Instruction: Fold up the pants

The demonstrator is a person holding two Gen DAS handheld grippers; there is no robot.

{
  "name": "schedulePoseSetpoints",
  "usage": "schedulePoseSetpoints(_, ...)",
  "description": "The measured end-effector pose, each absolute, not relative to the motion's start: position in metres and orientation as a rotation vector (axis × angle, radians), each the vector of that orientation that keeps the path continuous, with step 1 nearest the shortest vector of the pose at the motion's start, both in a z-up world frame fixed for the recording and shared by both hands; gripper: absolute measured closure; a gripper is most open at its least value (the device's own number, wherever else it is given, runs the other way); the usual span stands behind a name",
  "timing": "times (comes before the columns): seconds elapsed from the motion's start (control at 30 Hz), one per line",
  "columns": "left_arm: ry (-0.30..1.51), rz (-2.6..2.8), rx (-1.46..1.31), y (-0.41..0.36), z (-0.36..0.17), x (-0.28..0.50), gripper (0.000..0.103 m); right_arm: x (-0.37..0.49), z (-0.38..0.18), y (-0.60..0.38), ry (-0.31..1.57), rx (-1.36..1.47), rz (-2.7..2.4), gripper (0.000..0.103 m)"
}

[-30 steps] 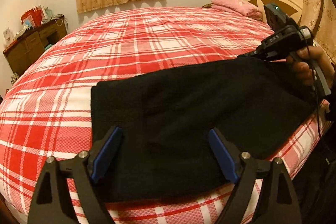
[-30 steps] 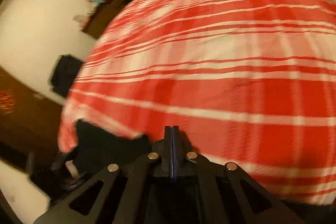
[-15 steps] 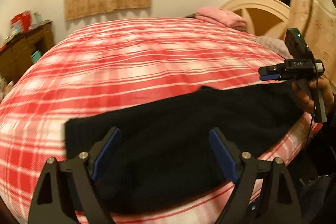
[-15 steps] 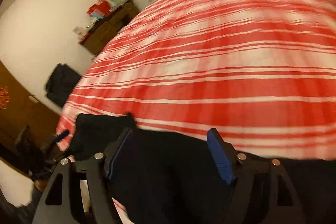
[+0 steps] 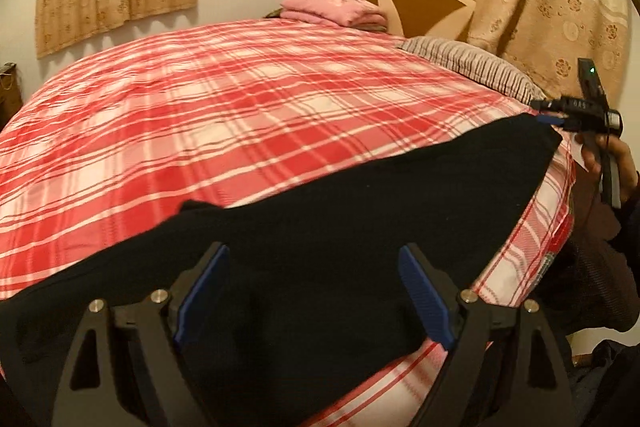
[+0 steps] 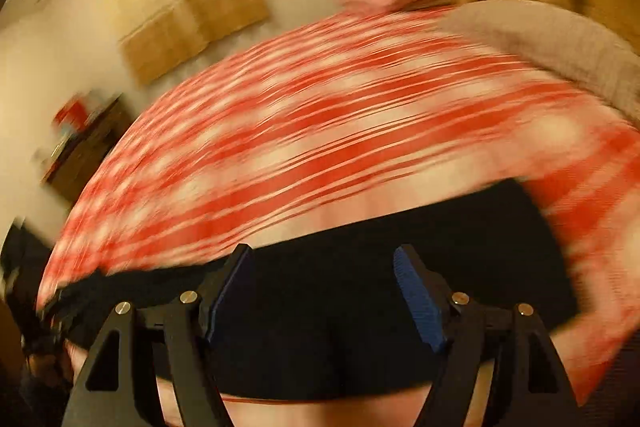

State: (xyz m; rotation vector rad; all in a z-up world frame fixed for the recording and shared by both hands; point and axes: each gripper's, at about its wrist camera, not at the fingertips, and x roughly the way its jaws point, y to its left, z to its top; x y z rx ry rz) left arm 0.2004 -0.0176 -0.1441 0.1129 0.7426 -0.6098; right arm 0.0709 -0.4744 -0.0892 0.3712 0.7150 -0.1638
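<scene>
Right tool [image 6: 322, 295], clamped shut a second ago, now stands spread and empty over the black pants [image 5: 320, 227] on the bed [image 5: 200, 115]; left tool [image 5: 316, 301] likewise spread; fold released.

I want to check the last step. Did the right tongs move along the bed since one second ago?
Yes. In the left wrist view the right tongs went rightward from the pink pillow, now beside the striped pillow, open.
</scene>
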Motion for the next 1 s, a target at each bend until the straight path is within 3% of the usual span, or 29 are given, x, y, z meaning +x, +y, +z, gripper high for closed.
schedulePoseSetpoints(0.13, 0.768, -0.614, 0.120, -0.030, -0.152, 0.202, 0.014, 0.044, -0.078, -0.543, 0.655, 0.425, -0.302, 0.029)
schedulePoseSetpoints(0.3, 0.814, -0.581, 0.117, -0.033, -0.164, 0.207, 0.014, 0.039, -0.097, -0.591, 0.708, 0.508, -0.308, 0.030)
schedulePoseSetpoints(0.63, 0.855, -0.552, 0.105, -0.035, -0.174, 0.208, 0.014, 0.050, -0.121, -0.589, 0.731, 0.496, -0.158, 0.032)
schedulePoseSetpoints(0.83, 0.851, -0.555, 0.107, -0.038, -0.174, 0.210, 0.014, 0.060, -0.125, -0.582, 0.759, 0.432, -0.128, 0.044)
schedulePoseSetpoints(0.9, 0.849, -0.553, 0.106, -0.037, -0.176, 0.212, 0.014, 0.061, -0.125, -0.580, 0.767, 0.453, -0.082, 0.059)
schedulePoseSetpoints(1.0, 0.843, -0.555, 0.097, -0.035, -0.177, 0.212, 0.014, 0.062, -0.129, -0.577, 0.774, 0.447, -0.080, 0.071)
